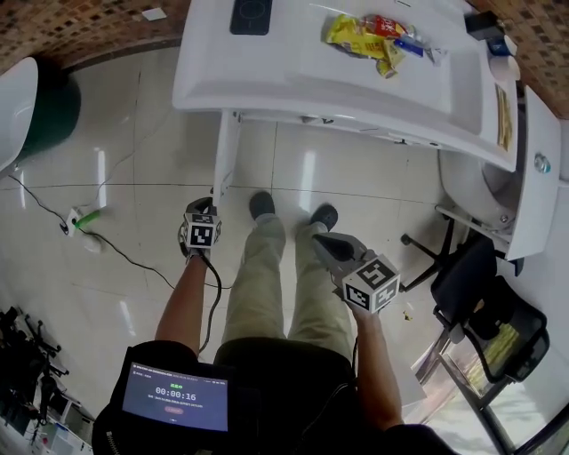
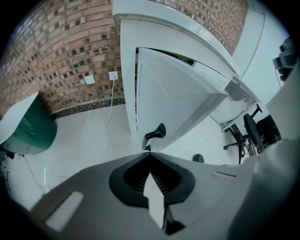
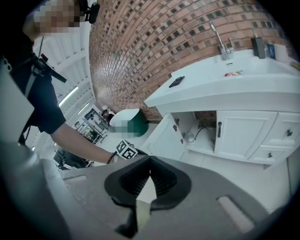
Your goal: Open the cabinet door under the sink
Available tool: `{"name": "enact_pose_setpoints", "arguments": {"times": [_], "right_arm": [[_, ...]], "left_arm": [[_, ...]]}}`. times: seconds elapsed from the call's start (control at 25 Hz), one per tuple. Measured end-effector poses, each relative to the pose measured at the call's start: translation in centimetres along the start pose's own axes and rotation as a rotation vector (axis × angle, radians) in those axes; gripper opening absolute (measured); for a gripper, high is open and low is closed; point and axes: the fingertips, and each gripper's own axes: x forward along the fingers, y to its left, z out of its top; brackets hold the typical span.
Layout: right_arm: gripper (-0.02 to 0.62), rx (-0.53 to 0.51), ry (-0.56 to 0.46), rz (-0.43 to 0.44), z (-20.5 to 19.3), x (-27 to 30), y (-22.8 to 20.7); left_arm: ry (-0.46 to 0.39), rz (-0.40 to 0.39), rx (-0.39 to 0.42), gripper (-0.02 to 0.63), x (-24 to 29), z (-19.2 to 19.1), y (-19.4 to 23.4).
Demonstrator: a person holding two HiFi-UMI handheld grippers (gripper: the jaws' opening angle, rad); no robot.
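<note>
The white sink cabinet (image 3: 243,136) stands against a brick wall. Its left door (image 2: 178,103) is swung open, with the black handle (image 2: 155,134) near the door's low corner. In the head view this door (image 1: 226,160) shows edge-on under the counter (image 1: 267,89). My left gripper (image 2: 149,151) is shut with nothing in it, its tips just short of the handle and apart from it. In the head view it (image 1: 204,210) points down at the floor by the door. My right gripper (image 3: 149,158), shut and empty, hangs over my right leg (image 1: 322,240). Pipes show inside the cabinet (image 3: 193,136).
A green bin with a white lid (image 1: 40,107) stands at the left. A cable and plug (image 1: 84,219) lie on the tiled floor. A black office chair (image 1: 480,293) stands at the right. Snack packets (image 1: 369,35) and a dark pad (image 1: 251,15) lie on the counter.
</note>
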Motion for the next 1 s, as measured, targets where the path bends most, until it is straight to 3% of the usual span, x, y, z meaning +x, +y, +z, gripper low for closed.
{"name": "enact_pose_setpoints", "arguments": {"times": [0.32,0.6,1.0], "right_arm": [[-0.008,-0.081,-0.007,-0.002,1.7,-2.7,3.0],[-0.008,-0.137,-0.043,0.026,1.9,-5.8,6.8],[-0.008,-0.253,-0.101,0.035,-4.6,-13.9,13.3]], "left_arm": [[-0.058,-0.072,-0.069,0.014,-5.7,-0.1,-3.9],[-0.206,-0.138,-0.102,0.014,-12.1,1.5,-7.9],[-0.455,-0.187,-0.1,0.015,-24.0,1.0,-17.4]]}}
